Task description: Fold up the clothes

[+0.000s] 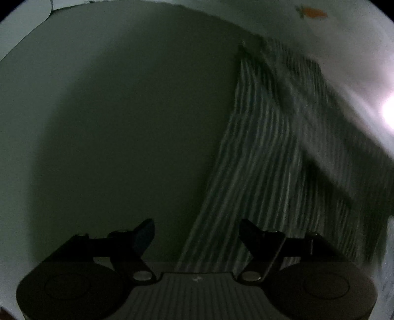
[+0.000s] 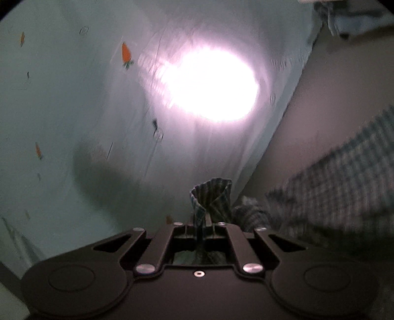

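Observation:
A blue-and-white checked garment [image 1: 278, 157] lies spread over the right half of the left wrist view, dim and blurred, partly folded over itself. My left gripper [image 1: 197, 231] hangs open above its left edge, nothing between its fingers [image 1: 145, 233]. In the right wrist view my right gripper [image 2: 202, 229] is shut on a bunched fold of the same checked garment [image 2: 214, 199], which sticks up past the fingertips. More of that cloth [image 2: 344, 182] trails off to the right, blurred.
A pale sheet printed with small carrots [image 2: 126, 53] covers the surface, with a bright glare patch [image 2: 209, 86] on it. A plain beige area [image 2: 325, 103] lies to the right. Another blue cloth [image 2: 354, 19] sits at the top right corner.

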`<state>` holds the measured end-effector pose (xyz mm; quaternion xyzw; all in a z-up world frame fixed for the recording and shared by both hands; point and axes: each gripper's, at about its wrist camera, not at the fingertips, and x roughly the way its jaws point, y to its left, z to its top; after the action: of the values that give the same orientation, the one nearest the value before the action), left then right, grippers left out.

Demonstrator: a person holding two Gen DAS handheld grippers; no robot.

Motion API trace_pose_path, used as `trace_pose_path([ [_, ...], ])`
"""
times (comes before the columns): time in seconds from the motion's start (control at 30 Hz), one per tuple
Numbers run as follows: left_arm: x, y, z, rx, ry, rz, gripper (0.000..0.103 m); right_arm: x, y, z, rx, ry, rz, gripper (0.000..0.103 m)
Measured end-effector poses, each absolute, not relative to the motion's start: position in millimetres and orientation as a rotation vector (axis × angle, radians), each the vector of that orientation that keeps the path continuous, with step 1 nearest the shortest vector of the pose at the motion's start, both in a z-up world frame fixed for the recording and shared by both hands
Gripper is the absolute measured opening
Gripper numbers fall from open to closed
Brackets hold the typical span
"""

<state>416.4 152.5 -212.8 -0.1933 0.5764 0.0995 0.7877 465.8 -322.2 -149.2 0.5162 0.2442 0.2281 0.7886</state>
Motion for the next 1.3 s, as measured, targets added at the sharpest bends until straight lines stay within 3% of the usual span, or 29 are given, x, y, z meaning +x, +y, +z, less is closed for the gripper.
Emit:
trace_pose_path([
  [0.6, 325.3, 90.0, -220.9, -0.208, 1.301, 0.175, 0.086, 365.8, -262.8, -144.8, 0.912, 0.731, 0.807, 0.004],
  [1.3, 279.2, 94.0, -221.5, -0.257, 1.318, 0.215, 0.091, 302.9, -211.0, -152.1, 0.694, 0.873, 0.992, 0.005],
])
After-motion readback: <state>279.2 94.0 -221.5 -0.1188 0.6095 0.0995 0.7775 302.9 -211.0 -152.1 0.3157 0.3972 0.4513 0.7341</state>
